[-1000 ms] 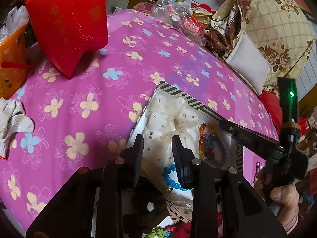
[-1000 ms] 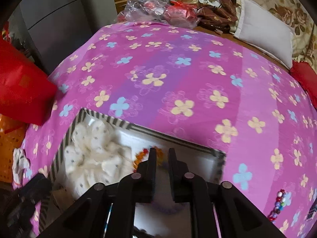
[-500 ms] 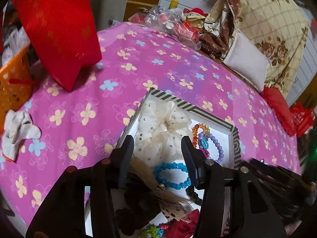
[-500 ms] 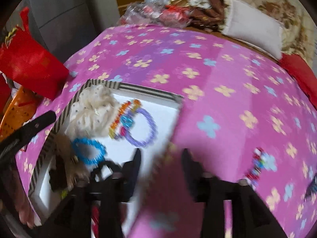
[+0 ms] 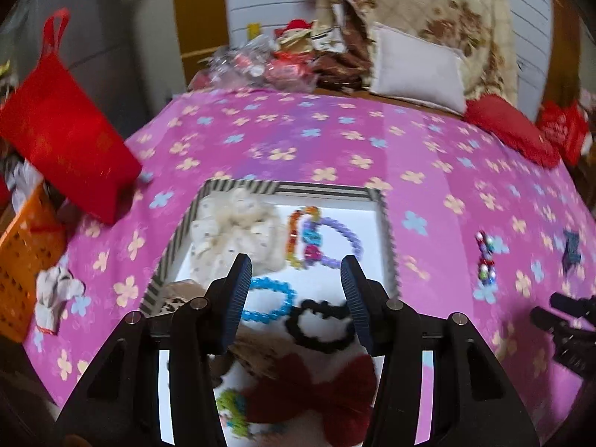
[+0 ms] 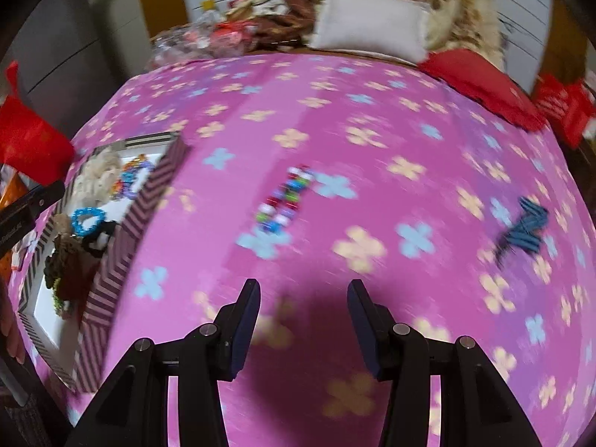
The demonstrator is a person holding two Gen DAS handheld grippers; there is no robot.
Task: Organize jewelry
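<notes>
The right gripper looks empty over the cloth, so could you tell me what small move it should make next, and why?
Probably ease the right gripper forward toward the multicoloured bead bracelet. Its jaws stand apart with nothing between them, and that bracelet lies loose on the pink flowered cloth, outside the striped box that holds the other pieces.

Motion blur softens the whole right wrist view: the flowers on the pink floral cloth (image 6: 372,119) smear into streaks, and the multicoloured bead string (image 6: 285,197) lying on it cannot be read bead by bead. A small dark blue item (image 6: 525,229) further right is too blurred to identify. In the left wrist view, the striped tray (image 5: 387,231) is partly covered by the left gripper (image 5: 294,283), and its near end, with a dark red bow (image 5: 316,391), runs off the bottom edge.
</notes>
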